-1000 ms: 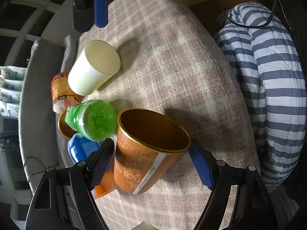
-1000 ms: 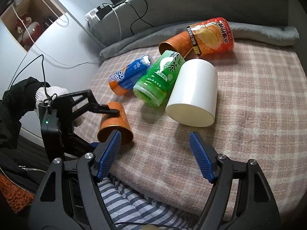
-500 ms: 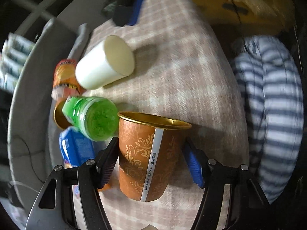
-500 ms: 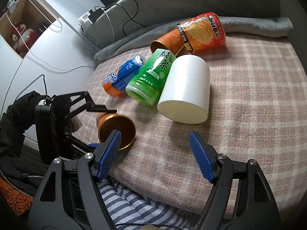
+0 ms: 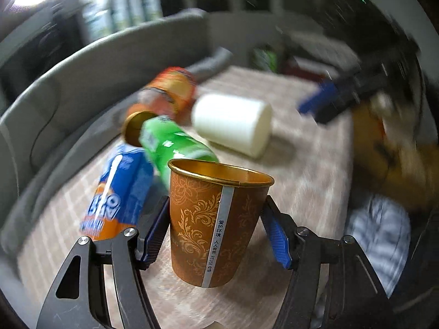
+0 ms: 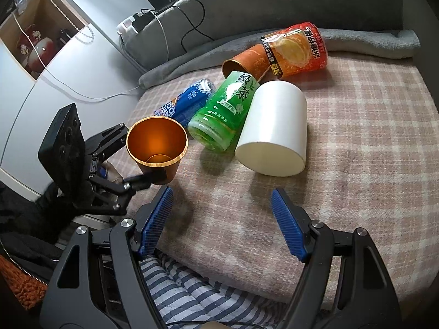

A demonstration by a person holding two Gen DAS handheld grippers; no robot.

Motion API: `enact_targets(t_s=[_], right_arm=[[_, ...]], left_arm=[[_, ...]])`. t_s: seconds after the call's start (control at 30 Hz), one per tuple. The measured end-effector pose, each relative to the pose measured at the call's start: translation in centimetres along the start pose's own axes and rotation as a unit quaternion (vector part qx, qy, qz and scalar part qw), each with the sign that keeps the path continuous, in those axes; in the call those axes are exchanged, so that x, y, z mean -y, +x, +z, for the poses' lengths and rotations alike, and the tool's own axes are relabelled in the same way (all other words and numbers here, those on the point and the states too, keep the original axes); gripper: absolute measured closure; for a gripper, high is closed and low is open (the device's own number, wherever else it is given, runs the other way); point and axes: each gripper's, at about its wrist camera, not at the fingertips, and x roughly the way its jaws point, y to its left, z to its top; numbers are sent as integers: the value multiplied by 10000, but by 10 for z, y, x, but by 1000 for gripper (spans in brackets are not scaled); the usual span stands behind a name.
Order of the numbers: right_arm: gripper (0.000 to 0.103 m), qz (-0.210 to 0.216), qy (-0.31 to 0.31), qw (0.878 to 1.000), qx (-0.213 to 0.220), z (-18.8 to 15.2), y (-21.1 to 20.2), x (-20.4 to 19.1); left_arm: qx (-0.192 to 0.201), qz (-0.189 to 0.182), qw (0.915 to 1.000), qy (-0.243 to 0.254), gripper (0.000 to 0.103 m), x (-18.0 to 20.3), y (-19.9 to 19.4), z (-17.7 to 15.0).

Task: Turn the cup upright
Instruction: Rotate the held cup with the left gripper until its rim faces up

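The left claw (image 5: 215, 227) was clamped on the brown cup (image 5: 216, 219), held upright near the front edge of the plaid bed cover (image 6: 356, 150). Recommended: lower squarely until seated, then release. The right claw (image 6: 222, 219) stood apart, empty.

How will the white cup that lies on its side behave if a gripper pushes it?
The white cup lies on its side on the plaid blanket, so it would probably roll, likely in a curve since it tapers. It looks empty and light, so it may skid. The green bottle beside it could block rolling that way.
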Motion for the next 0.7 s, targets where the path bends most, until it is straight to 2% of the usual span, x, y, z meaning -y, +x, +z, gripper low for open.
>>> enact_targets(t_s=[0.1, 0.27, 0.37, 0.6, 0.7], right_arm=[[26, 21, -17, 10000, 16, 0, 0, -3], [26, 61, -102, 9999, 21, -1, -1, -12], [26, 65, -162, 9998, 47, -3, -3, -17], [26, 80, -225, 9997, 89, -9, -9, -26], [26, 79, -248, 9996, 122, -11, -13, -29]], left_arm=[[316, 134, 9981, -521, 38, -4, -7, -5], [823, 440, 9864, -1351, 38, -10, -15, -16], [805, 570, 9827, -1565, 38, -8, -10, -19], [749, 810, 9677, -2265, 38, -9, -3, -33], [764, 925, 9670, -2249, 39, -5, -4, -38]])
